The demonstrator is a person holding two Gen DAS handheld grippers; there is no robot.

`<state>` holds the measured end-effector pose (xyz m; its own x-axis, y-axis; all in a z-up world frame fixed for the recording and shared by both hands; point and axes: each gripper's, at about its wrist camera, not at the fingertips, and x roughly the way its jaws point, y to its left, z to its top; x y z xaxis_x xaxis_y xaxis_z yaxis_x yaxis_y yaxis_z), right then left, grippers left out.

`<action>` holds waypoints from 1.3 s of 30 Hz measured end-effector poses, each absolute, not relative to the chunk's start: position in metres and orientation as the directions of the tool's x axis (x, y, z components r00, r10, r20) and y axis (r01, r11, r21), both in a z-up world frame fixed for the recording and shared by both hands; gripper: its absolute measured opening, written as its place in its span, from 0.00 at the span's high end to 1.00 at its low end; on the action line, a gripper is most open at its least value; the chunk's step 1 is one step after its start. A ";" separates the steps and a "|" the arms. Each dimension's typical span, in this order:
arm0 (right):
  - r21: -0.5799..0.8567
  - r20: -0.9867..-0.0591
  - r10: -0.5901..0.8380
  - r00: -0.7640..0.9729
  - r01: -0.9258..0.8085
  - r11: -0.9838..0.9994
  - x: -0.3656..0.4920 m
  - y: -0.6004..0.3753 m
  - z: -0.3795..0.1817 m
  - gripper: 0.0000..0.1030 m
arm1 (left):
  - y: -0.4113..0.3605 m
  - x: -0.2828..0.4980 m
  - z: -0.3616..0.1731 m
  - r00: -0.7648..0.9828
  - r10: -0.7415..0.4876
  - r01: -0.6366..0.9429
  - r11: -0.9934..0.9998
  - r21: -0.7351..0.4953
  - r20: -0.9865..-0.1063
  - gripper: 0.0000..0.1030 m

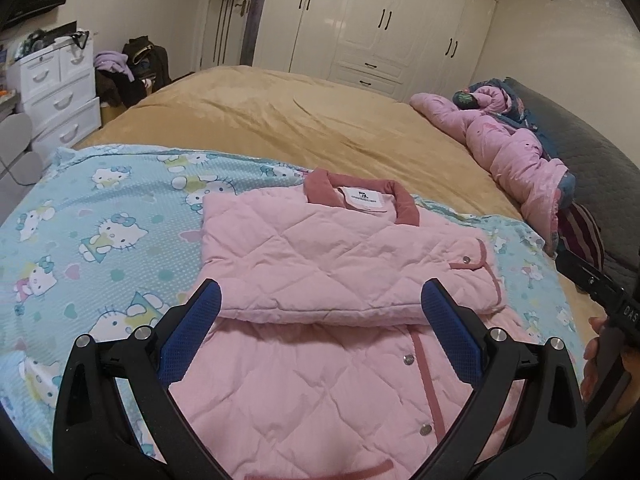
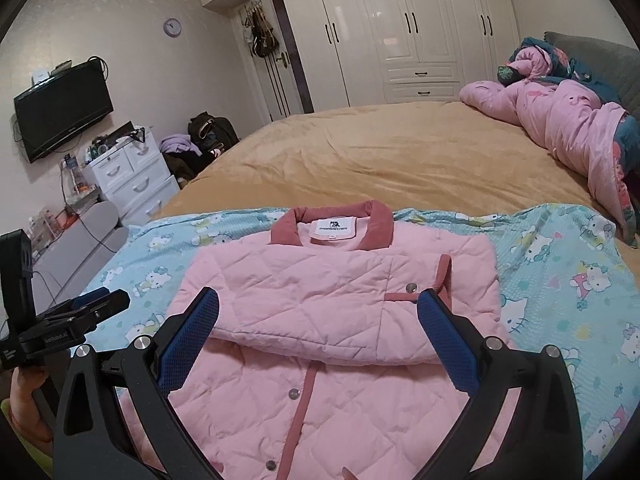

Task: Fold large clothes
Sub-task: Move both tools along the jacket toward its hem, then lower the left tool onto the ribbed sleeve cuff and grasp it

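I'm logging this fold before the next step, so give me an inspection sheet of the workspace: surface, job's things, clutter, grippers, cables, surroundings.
Surface: bed with tan blanket; Hello Kitty sheet spread on its near end.
Job's things: pink quilted jacket lying on the sheet, sleeves folded across the chest, collar at the far end, lower part unfolded.
Clutter: pink duvet bunched at the headboard end.
Grippers: left gripper open above the jacket, holding nothing; right gripper open, likewise empty.
Cables: loose cable by the grey seat beside the bed.
Surroundings: white wardrobe, wall television, white drawer unit, clothes pile.
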<state>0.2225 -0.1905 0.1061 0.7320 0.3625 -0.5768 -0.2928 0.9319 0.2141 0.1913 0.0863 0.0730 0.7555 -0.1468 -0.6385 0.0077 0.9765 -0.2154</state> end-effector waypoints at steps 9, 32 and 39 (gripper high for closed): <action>0.209 -0.564 0.372 0.737 -0.308 0.928 0.185 -0.197 0.113 0.04 | 0.091 0.158 0.078 0.765 -0.138 0.007 0.978 -0.206 -0.630 0.09; 0.181 -0.668 0.332 0.666 -0.287 0.941 0.104 -0.236 0.064 0.04 | 0.119 0.073 0.045 0.727 -0.054 -0.073 0.985 -0.156 -0.685 0.09; 0.186 -0.691 0.318 0.649 -0.266 0.946 0.095 -0.252 0.050 0.04 | 0.135 0.052 0.026 0.697 -0.012 -0.115 0.985 -0.129 -0.717 0.09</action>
<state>0.0950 -0.2525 0.0500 0.6494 0.3182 -0.6907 -0.2658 0.9459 0.1860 0.0521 0.1346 0.0265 0.6972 -0.0121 -0.7167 -0.1154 0.9849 -0.1289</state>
